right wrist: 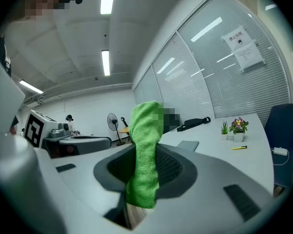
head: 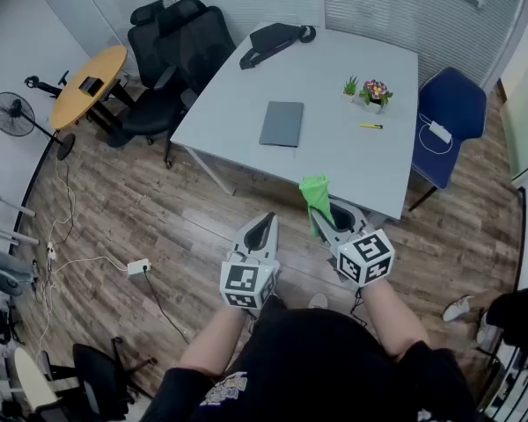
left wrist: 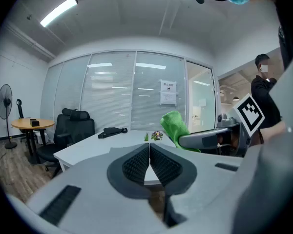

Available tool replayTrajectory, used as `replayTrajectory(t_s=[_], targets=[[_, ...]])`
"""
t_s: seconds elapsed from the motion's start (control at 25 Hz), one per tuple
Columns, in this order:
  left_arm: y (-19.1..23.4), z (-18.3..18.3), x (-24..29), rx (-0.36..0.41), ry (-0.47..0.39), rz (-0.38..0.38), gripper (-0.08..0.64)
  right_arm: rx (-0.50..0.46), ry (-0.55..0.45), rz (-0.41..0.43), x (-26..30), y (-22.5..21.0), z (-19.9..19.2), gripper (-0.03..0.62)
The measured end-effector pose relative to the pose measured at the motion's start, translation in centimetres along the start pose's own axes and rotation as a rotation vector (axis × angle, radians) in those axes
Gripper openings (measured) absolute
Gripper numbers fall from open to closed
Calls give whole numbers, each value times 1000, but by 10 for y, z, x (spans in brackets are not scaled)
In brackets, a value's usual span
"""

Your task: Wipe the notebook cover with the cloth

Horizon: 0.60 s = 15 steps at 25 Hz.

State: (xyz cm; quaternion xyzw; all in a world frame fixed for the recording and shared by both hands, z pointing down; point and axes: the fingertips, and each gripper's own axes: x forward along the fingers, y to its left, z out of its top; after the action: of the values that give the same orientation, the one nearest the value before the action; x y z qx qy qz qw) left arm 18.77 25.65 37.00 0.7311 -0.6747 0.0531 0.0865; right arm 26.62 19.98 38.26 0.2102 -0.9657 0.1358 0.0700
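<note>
Notebook point(head: 282, 123) flat, long axis pointing away; right claw point(head: 326, 211) clamps upright cloth point(head: 315, 192); left claw point(head: 264, 220) clenched empty.

No text was legible. A paper notice point(left wrist: 168, 92) was logged on the glass partition point(left wrist: 112, 96), 12 o'clock in the left gripper view and 2 o'clock in the right gripper view; it had a reddish heading, but the print was too small to read. Black-and-white square markers, without letters, were noted on the left cube point(head: 244, 286) and right cube point(head: 366, 258). A shirt print point(head: 222, 389) was logged at 7 o'clock in the head view, unreadable.
</note>
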Motion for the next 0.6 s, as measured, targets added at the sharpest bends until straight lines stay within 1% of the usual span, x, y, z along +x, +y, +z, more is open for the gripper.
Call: replayTrajectory(t_s=[0.28, 0.48, 0.6], targets=[[2, -1, -2, -1, -1, 1, 6, 3, 3, 0, 2, 2, -2, 110], [7, -2, -1, -3, 5, 6, 6, 54, -23, 12, 5, -1, 1, 110], [14, -4, 0, -9, 9, 8, 6, 62, -17, 9, 10, -3, 0, 112]])
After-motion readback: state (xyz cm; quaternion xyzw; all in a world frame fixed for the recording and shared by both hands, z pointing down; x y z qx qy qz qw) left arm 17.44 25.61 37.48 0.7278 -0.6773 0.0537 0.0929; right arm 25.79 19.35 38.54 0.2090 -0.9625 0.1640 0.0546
